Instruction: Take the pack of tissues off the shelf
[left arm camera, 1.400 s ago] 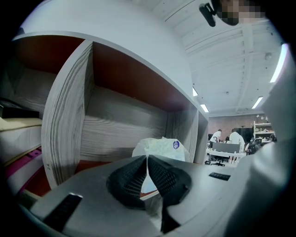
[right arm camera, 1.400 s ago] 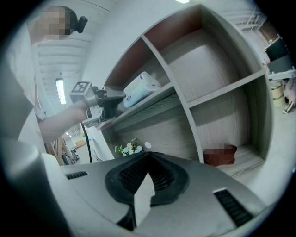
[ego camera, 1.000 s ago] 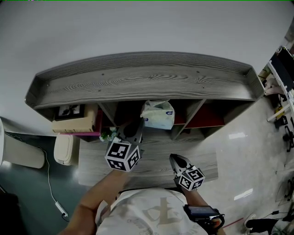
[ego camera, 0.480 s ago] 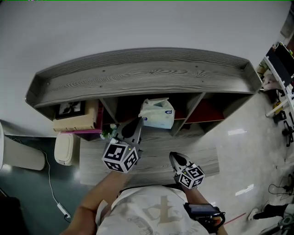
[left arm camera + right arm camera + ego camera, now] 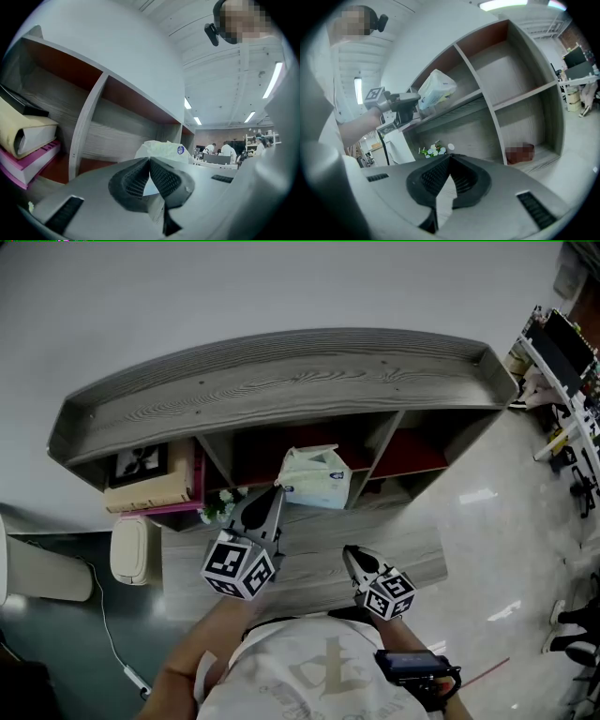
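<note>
The pack of tissues (image 5: 317, 476), pale green-white with a blue label, sticks out at the front of the middle compartment of the grey wooden shelf (image 5: 281, 381). My left gripper (image 5: 277, 489) is shut on the pack's lower left edge. In the left gripper view the pack (image 5: 161, 149) sits right behind the closed jaw tips (image 5: 150, 159). The right gripper view shows the pack (image 5: 437, 88) on the shelf board with the left gripper (image 5: 415, 99) at its corner. My right gripper (image 5: 347, 550) hangs lower and to the right, shut and holding nothing (image 5: 450, 156).
Stacked books (image 5: 155, 486) and a black picture frame (image 5: 141, 463) fill the left compartment. Small white flowers (image 5: 217, 507) lie below the left gripper. A white bin (image 5: 129, 547) stands on the floor at the left. Desks with equipment (image 5: 562, 362) are at the right.
The left gripper has drawn back a little toward me, and the tissue pack has come slightly further out of the shelf with it. The right gripper has barely moved.
</note>
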A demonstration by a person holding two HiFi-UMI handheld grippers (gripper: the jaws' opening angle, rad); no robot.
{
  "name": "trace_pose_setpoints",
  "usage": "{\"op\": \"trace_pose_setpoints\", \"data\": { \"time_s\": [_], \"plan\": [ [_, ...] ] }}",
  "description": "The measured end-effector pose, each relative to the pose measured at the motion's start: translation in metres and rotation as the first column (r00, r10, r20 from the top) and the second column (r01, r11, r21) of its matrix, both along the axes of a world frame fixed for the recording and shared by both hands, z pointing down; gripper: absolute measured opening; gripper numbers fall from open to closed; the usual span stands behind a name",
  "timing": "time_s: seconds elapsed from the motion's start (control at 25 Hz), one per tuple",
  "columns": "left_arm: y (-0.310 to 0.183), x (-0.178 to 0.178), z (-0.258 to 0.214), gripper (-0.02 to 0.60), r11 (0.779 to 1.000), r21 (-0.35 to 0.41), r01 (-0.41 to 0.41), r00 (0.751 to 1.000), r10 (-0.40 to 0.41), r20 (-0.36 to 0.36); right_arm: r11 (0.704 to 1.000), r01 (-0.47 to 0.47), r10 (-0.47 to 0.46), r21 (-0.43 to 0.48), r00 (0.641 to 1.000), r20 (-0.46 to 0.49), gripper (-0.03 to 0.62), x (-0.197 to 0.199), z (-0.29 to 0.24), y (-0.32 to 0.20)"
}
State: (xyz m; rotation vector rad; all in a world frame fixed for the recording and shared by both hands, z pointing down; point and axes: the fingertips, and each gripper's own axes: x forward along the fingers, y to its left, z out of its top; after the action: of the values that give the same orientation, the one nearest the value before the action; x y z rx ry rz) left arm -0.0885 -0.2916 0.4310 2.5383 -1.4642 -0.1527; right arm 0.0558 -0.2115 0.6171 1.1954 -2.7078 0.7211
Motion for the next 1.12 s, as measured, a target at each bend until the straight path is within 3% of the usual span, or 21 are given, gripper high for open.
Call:
{"op": "trace_pose_setpoints", "data": {
  "time_s": [0.56,1.12],
  "plan": [
    [0.042,0.007,0.022,0.017,0.994,-0.017,-0.111,0.994,0.11,-0.024,0.999,-0.051,0.051,0.001,0.999,-0.01,0.005,-0.002,-0.001,0.029],
    [0.084,-0.002,0.054,0.018,0.986,-0.054,-0.161,0.986,0.158,-0.042,0.996,-0.086,0.086,-0.004,0.996,-0.008,0.005,-0.005,0.005,0.059]
  ]
}}
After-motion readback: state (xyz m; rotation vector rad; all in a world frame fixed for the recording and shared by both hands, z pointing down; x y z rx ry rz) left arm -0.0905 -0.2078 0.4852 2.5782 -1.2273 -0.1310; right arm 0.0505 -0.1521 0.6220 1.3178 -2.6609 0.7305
